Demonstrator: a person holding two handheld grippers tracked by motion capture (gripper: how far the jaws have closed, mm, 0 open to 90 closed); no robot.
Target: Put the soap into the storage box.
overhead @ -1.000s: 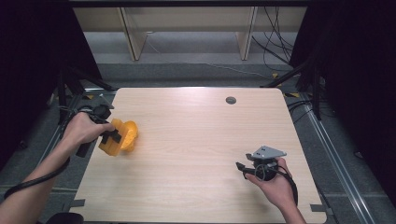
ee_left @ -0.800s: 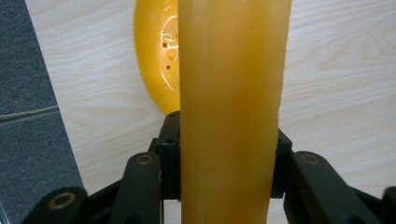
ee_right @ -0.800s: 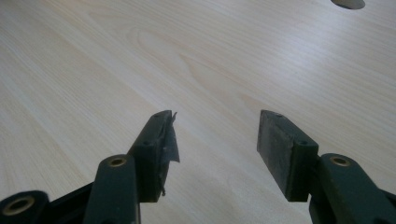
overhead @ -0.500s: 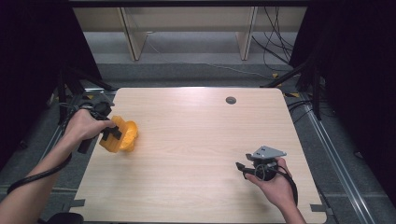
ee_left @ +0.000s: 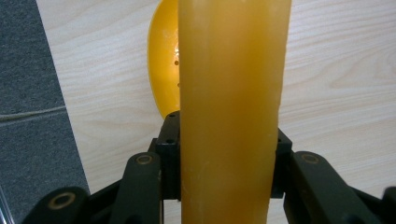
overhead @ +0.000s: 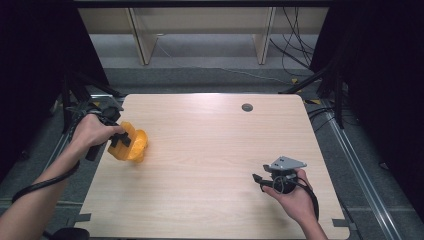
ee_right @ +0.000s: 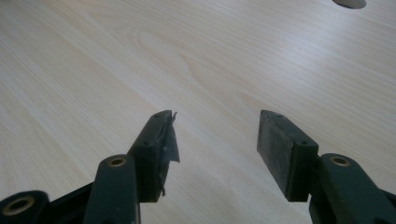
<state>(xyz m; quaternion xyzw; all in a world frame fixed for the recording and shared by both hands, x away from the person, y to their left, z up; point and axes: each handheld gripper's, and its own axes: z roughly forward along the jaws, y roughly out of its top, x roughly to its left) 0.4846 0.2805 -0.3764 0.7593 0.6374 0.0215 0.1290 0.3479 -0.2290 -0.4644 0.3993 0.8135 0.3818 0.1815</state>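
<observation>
A: What is held by the left tongs (overhead: 120, 142)?

B: An orange plastic object (overhead: 131, 145) is clamped between them. In the left gripper view a broad, flat orange part (ee_left: 231, 112) is pinched from both sides by the black jaws, and a rounded, bowl-like part with small holes is seen behind it. What the object is cannot be told for certain.

A: Where is it, taken from the round grommet (overhead: 247, 107) in the tabletop (overhead: 210, 150)?

B: It lies well to the left of the grommet and nearer the person, close to the tabletop's left edge.

A: And the right tongs (overhead: 261, 180)?

B: They are held apart with nothing between them, over bare wood, nearer the person than the grommet and slightly to its right. In the right gripper view (ee_right: 215, 140) the open gap is plainly seen.
</observation>
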